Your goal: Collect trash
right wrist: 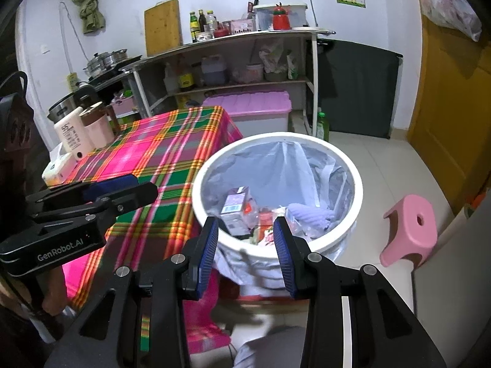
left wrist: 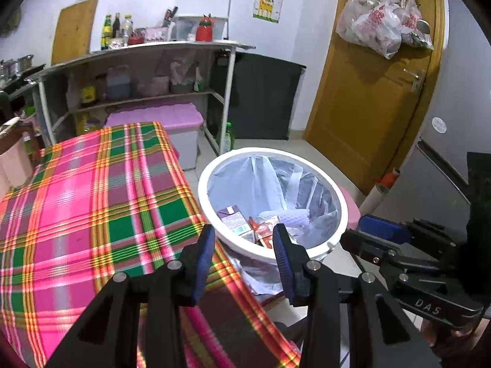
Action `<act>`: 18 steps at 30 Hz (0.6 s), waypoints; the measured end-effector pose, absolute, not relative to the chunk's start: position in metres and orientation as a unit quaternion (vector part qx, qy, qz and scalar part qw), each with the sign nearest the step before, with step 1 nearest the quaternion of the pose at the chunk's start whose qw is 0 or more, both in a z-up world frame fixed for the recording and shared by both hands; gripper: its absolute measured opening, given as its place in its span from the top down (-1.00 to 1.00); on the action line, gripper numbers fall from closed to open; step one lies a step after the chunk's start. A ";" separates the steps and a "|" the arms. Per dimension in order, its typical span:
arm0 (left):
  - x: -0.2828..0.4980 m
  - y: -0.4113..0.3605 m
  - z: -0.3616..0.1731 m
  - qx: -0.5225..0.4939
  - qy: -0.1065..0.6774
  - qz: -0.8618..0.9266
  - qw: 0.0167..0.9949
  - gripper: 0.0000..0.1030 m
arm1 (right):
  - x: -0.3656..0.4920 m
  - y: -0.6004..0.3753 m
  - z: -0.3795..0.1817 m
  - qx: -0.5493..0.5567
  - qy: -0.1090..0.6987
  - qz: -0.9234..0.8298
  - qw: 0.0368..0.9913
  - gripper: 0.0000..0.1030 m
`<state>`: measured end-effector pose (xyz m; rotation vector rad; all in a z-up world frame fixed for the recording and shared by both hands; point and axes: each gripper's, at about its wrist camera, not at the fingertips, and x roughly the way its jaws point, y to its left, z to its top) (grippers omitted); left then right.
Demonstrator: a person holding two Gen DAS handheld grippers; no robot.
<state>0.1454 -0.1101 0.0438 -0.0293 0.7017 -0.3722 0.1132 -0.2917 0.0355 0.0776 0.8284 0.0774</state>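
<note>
White walls, pale tiled floor [right wrist: 380,159]. Yellow-brown wooden door [left wrist: 374,92] on the right. Open metal shelf unit [right wrist: 233,61] along the far wall; plaid-clothed table [left wrist: 92,190] in front; pink plastic stool [right wrist: 411,230] on the floor.

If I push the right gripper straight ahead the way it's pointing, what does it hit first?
Probably the near rim of the white bin: the open, empty right gripper aims there, or just over it into the trash. Depth is unclear.
</note>
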 end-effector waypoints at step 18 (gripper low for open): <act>0.091 -0.089 0.048 -0.019 0.317 -0.145 0.937 0.21 | 0.052 -0.270 0.051 0.035 0.381 0.044 0.923 0.25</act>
